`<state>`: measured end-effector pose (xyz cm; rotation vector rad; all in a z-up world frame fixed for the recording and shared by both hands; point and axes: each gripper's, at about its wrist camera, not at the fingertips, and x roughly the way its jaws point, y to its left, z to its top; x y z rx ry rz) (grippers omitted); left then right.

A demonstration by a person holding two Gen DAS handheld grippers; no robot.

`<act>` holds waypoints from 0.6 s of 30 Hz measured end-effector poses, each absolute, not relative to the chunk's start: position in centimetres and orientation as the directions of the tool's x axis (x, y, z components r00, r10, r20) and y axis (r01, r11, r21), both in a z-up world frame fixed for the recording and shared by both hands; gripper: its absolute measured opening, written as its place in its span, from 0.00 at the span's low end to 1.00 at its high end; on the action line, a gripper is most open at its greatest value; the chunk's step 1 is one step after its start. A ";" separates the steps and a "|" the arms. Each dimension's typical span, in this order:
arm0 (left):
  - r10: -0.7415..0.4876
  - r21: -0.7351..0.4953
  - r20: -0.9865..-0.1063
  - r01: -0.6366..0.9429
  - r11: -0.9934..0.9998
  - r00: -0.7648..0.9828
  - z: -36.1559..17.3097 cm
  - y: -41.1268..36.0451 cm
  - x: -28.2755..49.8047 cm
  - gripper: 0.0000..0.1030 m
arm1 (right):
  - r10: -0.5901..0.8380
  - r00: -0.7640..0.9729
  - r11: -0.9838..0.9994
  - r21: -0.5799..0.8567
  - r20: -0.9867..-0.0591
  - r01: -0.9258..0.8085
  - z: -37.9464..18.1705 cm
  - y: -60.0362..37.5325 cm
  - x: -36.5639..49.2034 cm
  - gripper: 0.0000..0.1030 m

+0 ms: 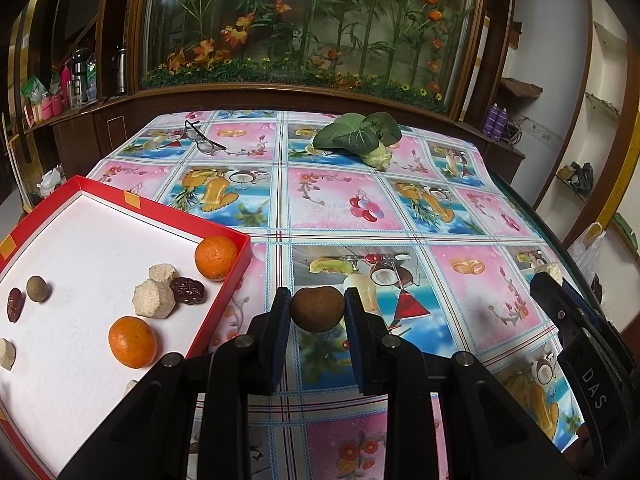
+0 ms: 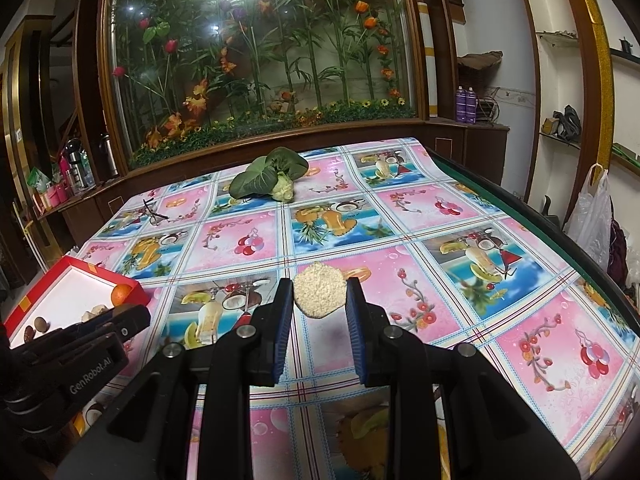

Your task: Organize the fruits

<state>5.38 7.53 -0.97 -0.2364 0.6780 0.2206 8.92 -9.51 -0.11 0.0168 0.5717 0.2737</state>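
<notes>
A room lined with dark wood cabinets and a glass case of artificial flowers (image 2: pixel 256 60) frames the worktop (image 1: pixel 400 200), spread with a pink-and-blue fruit-print cloth. The left hand-held gripper (image 1: pixel 318 308) is clamped on a small brown round fruit (image 1: pixel 317 309), pinched between its blue pads just above the cloth. The red box (image 1: pixel 224 292) with the white floor lies just to that gripper's left, its near corner close beside the left finger. The box already holds two oranges (image 1: pixel 216 258), pale rough chunks (image 1: pixel 154 300), dark red dried fruits (image 1: pixel 188 290) and another brown round fruit (image 1: pixel 38 289).

The right hand-held gripper (image 2: pixel 319 298) grips a pale, crumbly, many-sided chunk (image 2: pixel 319 295) the same way, raised over the middle of the cloth. From here the box (image 2: pixel 132 286) sits well off to the left, beyond the other gripper's body — so the left gripper is plainly the nearer, and its drop looks like a short sideways carry over the red rim. Neither held piece has a marked long axis.

The box's near and left edges run out of both views, and a pale shape at its bottom edge is cut off by the gripper. A leafy green vegetable (image 2: pixel 268 180) and a pair of spectacles (image 1: pixel 204 140) lie at the far end of the cloth. Whether either held piece touches the cloth cannot be told.
</notes>
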 end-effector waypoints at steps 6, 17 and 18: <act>0.125 -0.142 -0.641 -0.277 0.950 0.758 -1.0 7.5 5.4 0.25 | 0.263 0.807 0.963 0.096 -0.528 -0.250 0.0 -9.6 8.9 0.27; 0.129 -0.136 -0.643 -0.278 0.951 0.755 -1.2 7.5 5.4 0.25 | 0.261 0.806 0.964 0.093 -0.532 -0.251 -0.1 -9.6 8.9 0.27; 0.129 -0.136 -0.644 -0.278 0.951 0.754 -1.2 7.5 5.4 0.25 | 0.260 0.805 0.964 0.092 -0.533 -0.250 -0.1 -9.6 8.9 0.27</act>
